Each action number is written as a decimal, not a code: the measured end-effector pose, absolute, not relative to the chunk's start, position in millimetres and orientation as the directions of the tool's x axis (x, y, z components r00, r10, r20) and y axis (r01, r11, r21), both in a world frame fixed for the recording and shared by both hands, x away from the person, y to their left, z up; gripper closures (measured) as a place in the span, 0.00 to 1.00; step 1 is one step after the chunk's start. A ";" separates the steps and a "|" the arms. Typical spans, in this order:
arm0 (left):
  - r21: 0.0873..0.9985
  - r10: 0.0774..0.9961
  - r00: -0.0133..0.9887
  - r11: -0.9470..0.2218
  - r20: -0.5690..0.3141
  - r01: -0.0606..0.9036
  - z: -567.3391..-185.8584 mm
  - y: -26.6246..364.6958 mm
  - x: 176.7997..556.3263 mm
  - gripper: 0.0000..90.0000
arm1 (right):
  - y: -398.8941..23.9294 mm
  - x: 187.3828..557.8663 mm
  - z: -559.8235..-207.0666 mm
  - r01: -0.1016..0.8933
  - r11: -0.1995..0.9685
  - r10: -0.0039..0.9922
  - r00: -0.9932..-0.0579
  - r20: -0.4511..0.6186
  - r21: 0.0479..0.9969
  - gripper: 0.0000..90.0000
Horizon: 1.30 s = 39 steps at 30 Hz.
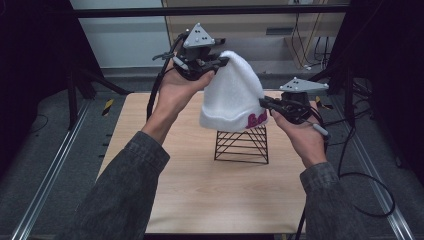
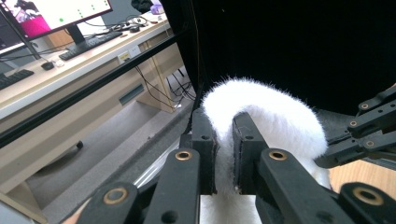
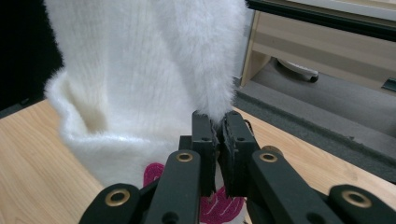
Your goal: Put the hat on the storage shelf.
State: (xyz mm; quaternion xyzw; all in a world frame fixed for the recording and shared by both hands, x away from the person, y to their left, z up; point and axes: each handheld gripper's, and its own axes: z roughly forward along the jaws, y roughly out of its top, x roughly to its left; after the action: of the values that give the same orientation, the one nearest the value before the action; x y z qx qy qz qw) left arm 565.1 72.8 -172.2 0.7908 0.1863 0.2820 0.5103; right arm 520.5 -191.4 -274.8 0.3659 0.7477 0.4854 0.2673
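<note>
One white fuzzy knit hat, held in the air above the middle of the wooden worktop. It hangs crown up, brim down. Ribbed knit, long soft pile, brim folded into a cuff; a magenta embroidered motif sits on the cuff at the hat's right side, partly hidden in the right gripper view behind the jaws.

One black wire stand rests on the worktop directly below the hat. The hat's brim overlaps its top in the high view; whether they touch cannot be told.

Two grippers, one per hand. Left gripper: raised, at the hat's crown. In the left gripper view its jaws are closed down on a fold of the white fabric, a strip of fur pinched between the pads. Right gripper: lower, at the hat's right edge just above the cuff. In the right gripper view its jaws are nearly together with the hat's side edge clamped between them.

Two hands: left hand under the left gripper, right hand under the right gripper; both forearms in grey sleeves.

Surroundings: a desk behind the rig carries one monitor and one keyboard.
</note>
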 end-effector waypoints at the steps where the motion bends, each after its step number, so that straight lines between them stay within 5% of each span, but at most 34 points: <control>1: 0.915 0.583 0.774 -0.404 0.249 0.010 -173.3 70.9 566.7 0.91 | -191.6 521.5 -274.9 0.289 0.262 0.808 -0.588 -0.046 0.921 0.95; 39: 0.869 0.518 0.823 -0.491 0.235 0.061 -226.9 40.9 582.4 0.90 | -213.4 522.1 -332.1 0.390 0.298 0.838 -0.544 -0.043 0.871 0.95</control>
State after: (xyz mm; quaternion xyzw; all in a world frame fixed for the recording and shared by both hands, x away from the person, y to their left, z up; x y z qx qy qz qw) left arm 582.4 40.9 -226.9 0.8292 0.1747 0.2412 0.4730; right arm 522.1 -213.4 -332.1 0.4022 0.7634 0.4350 0.2573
